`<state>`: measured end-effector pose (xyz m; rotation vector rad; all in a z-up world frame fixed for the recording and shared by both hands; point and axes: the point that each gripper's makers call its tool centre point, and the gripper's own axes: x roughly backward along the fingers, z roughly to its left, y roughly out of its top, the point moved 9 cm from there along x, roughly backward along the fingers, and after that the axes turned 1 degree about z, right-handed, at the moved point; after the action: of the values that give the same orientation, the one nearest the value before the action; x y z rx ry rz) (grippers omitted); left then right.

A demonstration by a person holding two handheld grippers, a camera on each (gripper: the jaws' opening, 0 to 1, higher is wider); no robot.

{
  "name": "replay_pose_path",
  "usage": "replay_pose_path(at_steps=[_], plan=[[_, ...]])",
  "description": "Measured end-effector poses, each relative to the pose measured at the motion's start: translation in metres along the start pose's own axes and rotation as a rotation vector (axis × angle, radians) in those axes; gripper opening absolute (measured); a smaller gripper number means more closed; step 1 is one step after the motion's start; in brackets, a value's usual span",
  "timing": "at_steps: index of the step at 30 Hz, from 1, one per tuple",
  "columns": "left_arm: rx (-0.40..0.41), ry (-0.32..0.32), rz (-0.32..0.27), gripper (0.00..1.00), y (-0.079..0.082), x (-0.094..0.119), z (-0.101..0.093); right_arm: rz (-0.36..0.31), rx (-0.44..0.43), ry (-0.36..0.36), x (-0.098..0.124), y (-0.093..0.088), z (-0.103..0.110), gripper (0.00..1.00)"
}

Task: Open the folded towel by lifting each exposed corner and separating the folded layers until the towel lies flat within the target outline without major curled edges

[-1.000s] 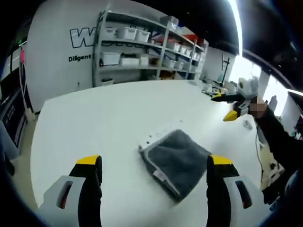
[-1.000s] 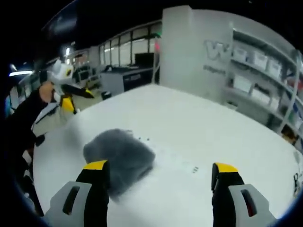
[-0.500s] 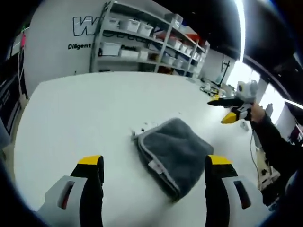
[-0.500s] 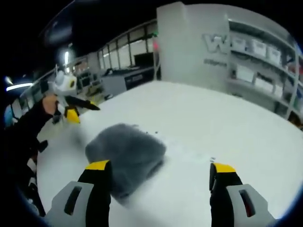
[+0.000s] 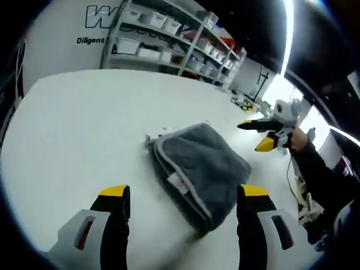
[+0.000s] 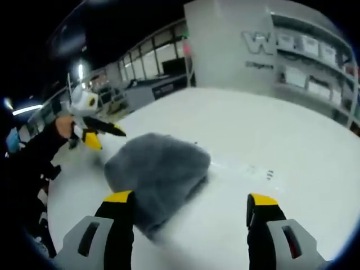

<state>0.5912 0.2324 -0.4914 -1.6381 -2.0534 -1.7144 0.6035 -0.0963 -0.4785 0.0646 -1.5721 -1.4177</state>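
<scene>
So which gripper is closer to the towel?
Left, probably. The left gripper hovers at the towel's near edge, with its open jaws on either side of it. The right gripper hangs off the towel's far side, apart from it.

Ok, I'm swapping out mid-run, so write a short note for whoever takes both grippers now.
Left gripper: open, holding nothing, above the near edge of the towel.
Right gripper: open, holding nothing, with the towel near its left jaw.
Towel: grey, folded into a thick pad on the white table, its small tag facing the left gripper.
Done: nothing; no corner is lifted.
Left: lift each exposed corner, separate the layers, spread the towel flat. I cannot make out the target outline beyond a few small marks on the table.
</scene>
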Motion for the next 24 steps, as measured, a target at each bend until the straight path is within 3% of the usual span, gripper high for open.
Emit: replay_pose_path(at_steps=[15, 24], plan=[[0.033, -0.038, 0.045, 0.71, -0.013, -0.011, 0.014, 0.006, -0.042, 0.032, -0.012, -0.010, 0.001, 0.78], [0.051, -0.065, 0.062, 0.64, -0.021, -0.015, 0.009, 0.023, -0.103, 0.081, -0.018, -0.021, 0.002, 0.69]])
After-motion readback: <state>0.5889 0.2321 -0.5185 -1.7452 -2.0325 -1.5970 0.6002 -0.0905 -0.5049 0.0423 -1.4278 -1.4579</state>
